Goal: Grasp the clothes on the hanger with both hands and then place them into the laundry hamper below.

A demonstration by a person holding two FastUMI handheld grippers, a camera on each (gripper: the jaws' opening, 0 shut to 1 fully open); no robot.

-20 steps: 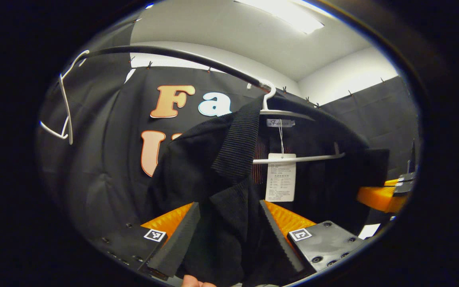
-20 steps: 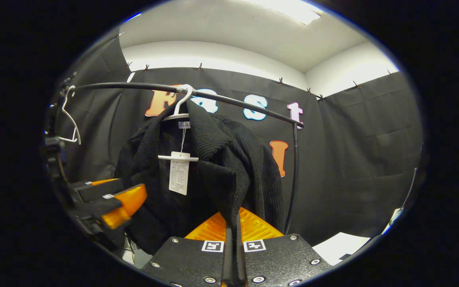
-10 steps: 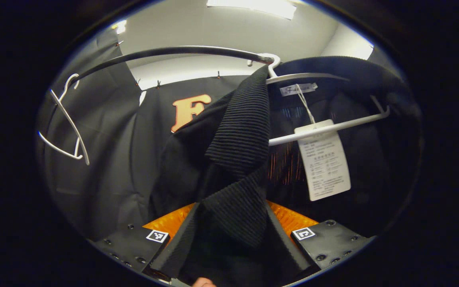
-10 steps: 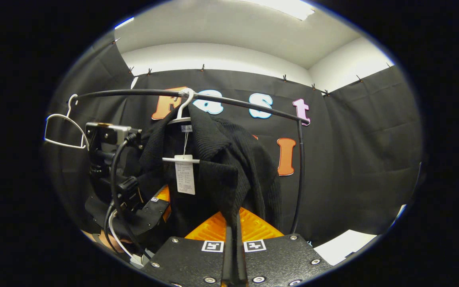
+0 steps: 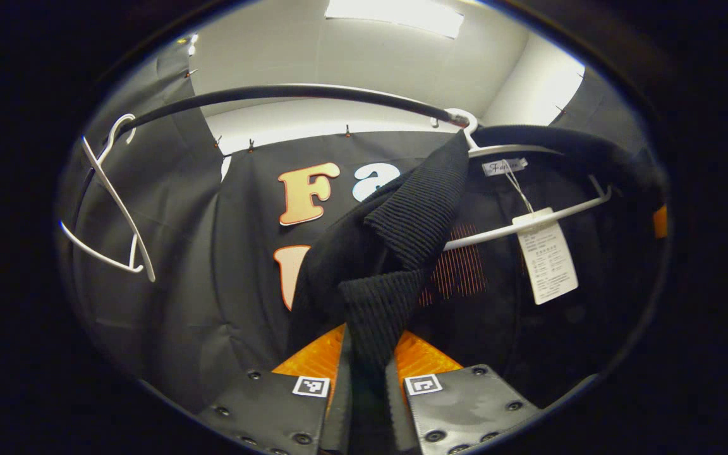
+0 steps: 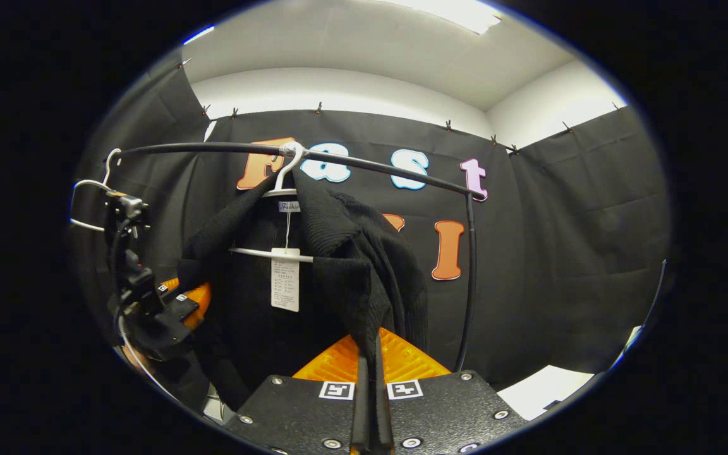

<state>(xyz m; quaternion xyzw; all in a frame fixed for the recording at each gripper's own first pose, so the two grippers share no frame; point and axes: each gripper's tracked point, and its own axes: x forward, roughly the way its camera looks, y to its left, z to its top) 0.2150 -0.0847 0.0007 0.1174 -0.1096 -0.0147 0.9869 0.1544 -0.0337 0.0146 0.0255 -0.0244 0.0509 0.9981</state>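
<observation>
The black knitted garment (image 6: 339, 265) hangs on a white hanger (image 6: 275, 253) hooked over the dark rail (image 6: 364, 165), with a paper tag (image 6: 285, 287) dangling inside its open front. Each front edge is pinched: in the left gripper view the left gripper (image 5: 367, 385) has its fingers drawn in tight on the ribbed edge of one front panel, and in the right gripper view the right gripper (image 6: 370, 392) is likewise closed on the other panel's edge, its fingers nearly meeting with cloth between them. The left gripper also shows at the left of the right gripper view, low beside the garment. A second, bare hanger (image 5: 111, 208) hangs farther along the rail. So the two-handed grasp looks done; the garment is not yet off its hanger, and the lift-off and lowering into the hamper remain.
</observation>
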